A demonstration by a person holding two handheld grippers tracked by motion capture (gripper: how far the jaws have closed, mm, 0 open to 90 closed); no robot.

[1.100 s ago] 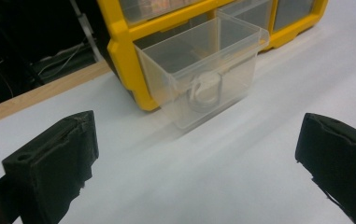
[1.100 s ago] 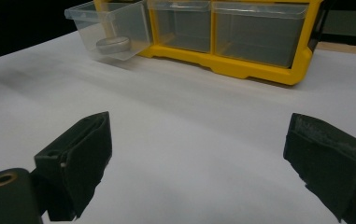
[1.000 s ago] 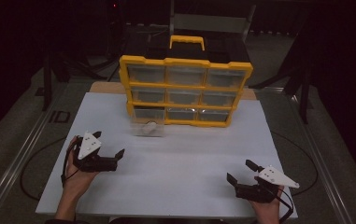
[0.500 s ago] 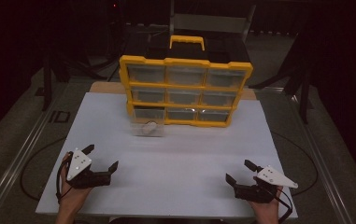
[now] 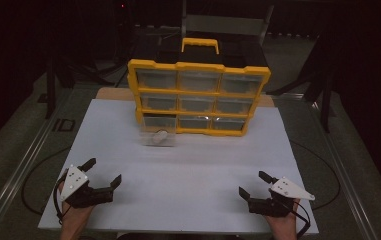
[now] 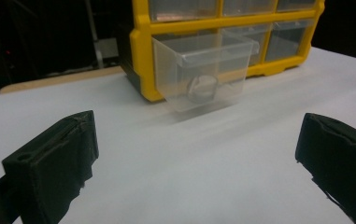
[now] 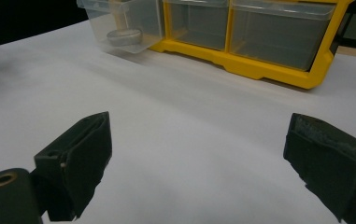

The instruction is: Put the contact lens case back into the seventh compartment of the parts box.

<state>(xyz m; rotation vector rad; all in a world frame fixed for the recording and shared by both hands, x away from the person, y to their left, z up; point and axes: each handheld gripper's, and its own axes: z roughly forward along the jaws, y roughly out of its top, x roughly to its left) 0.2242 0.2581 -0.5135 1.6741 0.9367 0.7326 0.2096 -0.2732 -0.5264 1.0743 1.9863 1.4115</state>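
A clear plastic drawer (image 5: 158, 137) is sticking out of the bottom-left slot of the yellow plastic organiser cabinet with a black top and yellow handle (image 5: 199, 95), and a small round silvery-white disc (image 5: 161, 135) is lying inside the drawer on its floor. In the left gripper view the drawer (image 6: 203, 70) is sitting ahead and slightly right of centre between the jaws, with the disc (image 6: 202, 88) leaning against its front wall; in the right gripper view the drawer (image 7: 119, 23) is lying far off toward the upper left, the disc (image 7: 124, 35) showing through its side. The left gripper (image 5: 102, 176) is resting near the front left corner of the white tabletop (image 5: 188, 165), well apart from the drawer, its jaws gaping wide and holding nothing. The right gripper (image 5: 254, 184) is sitting near the front right corner, farther from the drawer, its jaws likewise spread wide and gripping nothing. A person's hands are holding both grippers from the near edge.
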